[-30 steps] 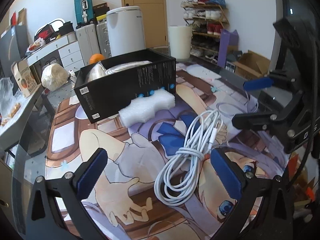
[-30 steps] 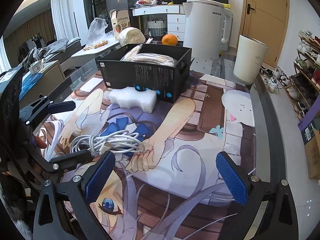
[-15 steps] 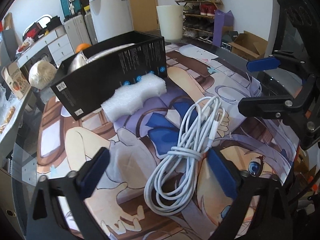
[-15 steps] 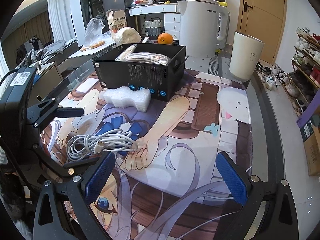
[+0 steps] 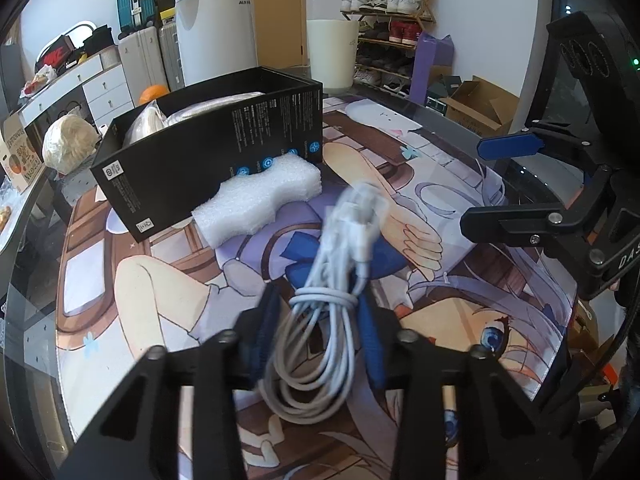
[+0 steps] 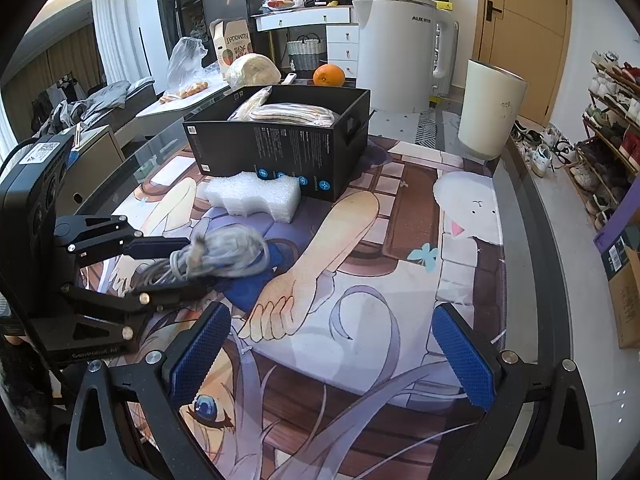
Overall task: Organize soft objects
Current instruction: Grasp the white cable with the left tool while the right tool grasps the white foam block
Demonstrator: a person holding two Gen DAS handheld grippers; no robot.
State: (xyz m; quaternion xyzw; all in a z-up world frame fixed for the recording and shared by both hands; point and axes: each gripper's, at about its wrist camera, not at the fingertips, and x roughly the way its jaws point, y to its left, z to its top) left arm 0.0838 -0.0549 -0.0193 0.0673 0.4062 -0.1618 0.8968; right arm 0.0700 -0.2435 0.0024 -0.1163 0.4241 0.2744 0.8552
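My left gripper (image 5: 318,314) is shut on a coiled white cable (image 5: 320,340) and holds it just above the printed mat; the cable's far end is blurred. The same cable (image 6: 224,256) shows between the left gripper's fingers (image 6: 168,246) in the right wrist view. A white foam block (image 5: 260,204) (image 6: 254,196) lies against the front of an open black box (image 5: 208,160) (image 6: 280,140) that holds soft bagged items (image 6: 292,114). My right gripper (image 6: 330,346) is open and empty above the mat, to the right of the left one.
The printed mat (image 6: 400,280) covers a glass table (image 6: 532,220). Behind the box stand a white kettle (image 6: 404,48), an orange (image 6: 329,76) and a white bin (image 6: 490,110). A shoe rack (image 5: 384,28) lines the wall.
My left gripper has closed on the cable and lifted it off the mat. The right gripper has stayed open and barely moved.
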